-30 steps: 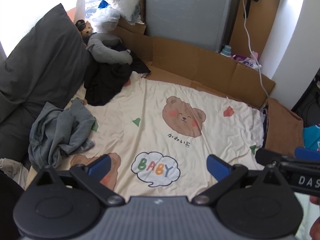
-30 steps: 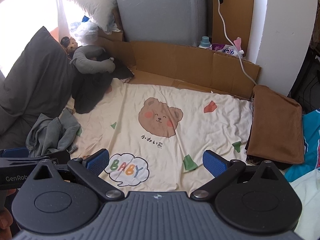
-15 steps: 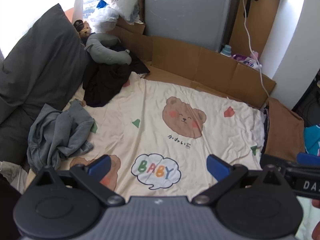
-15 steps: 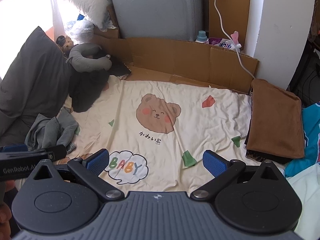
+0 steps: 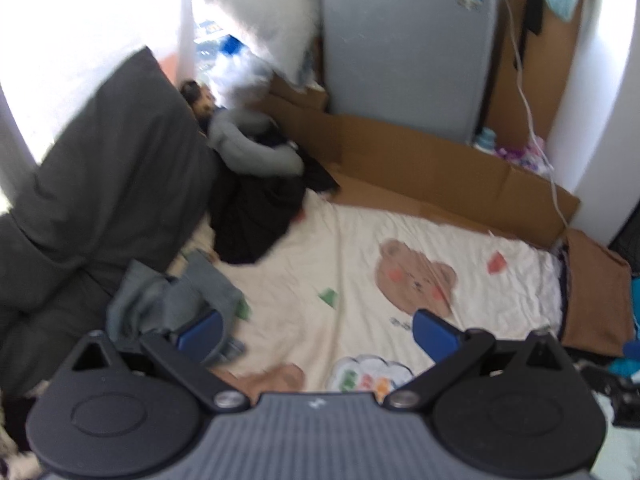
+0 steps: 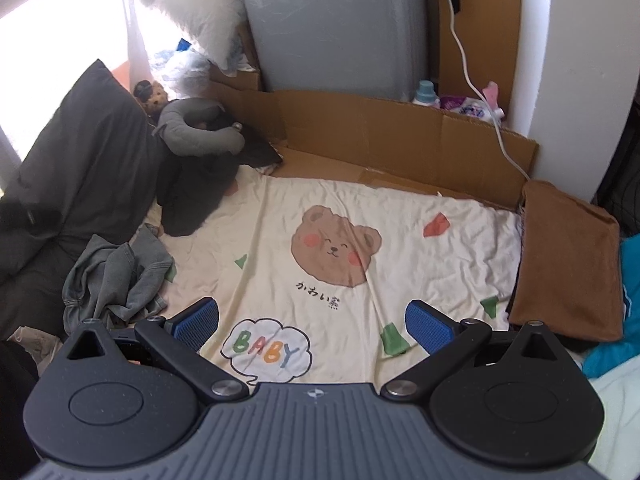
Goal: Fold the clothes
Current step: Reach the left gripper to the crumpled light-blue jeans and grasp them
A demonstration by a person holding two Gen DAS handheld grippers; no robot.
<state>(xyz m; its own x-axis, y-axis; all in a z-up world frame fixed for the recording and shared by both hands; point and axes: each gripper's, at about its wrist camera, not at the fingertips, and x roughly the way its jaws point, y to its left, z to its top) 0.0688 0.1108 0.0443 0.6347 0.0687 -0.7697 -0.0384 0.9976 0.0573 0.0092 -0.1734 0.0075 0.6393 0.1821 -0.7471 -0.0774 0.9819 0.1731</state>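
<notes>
A crumpled grey-blue garment [image 5: 172,304] [image 6: 116,280] lies at the left edge of a cream bear-print sheet [image 5: 360,256] [image 6: 360,216]. A black garment [image 5: 256,216] [image 6: 192,196] is heaped behind it. My left gripper [image 5: 316,330] hangs open above the sheet, and its left pad overlaps the grey-blue garment in the image; the view is blurred. My right gripper [image 6: 312,320] stands open and holds nothing over the "BABY" print. A folded brown cloth [image 6: 568,256] [image 5: 596,292] lies at the sheet's right edge.
Dark grey pillows [image 6: 76,168] line the left side. A grey neck pillow [image 6: 200,136] and a small teddy bear [image 6: 154,96] sit at the back left. Cardboard [image 6: 400,136] and a grey cabinet [image 6: 332,24] close the back. A white cable [image 6: 484,100] hangs at right, teal fabric [image 6: 624,308] lower right.
My left gripper has swung left toward the grey-blue garment, and its view is now blurred. The right gripper has moved forward slightly, and the left gripper's bar has left its view.
</notes>
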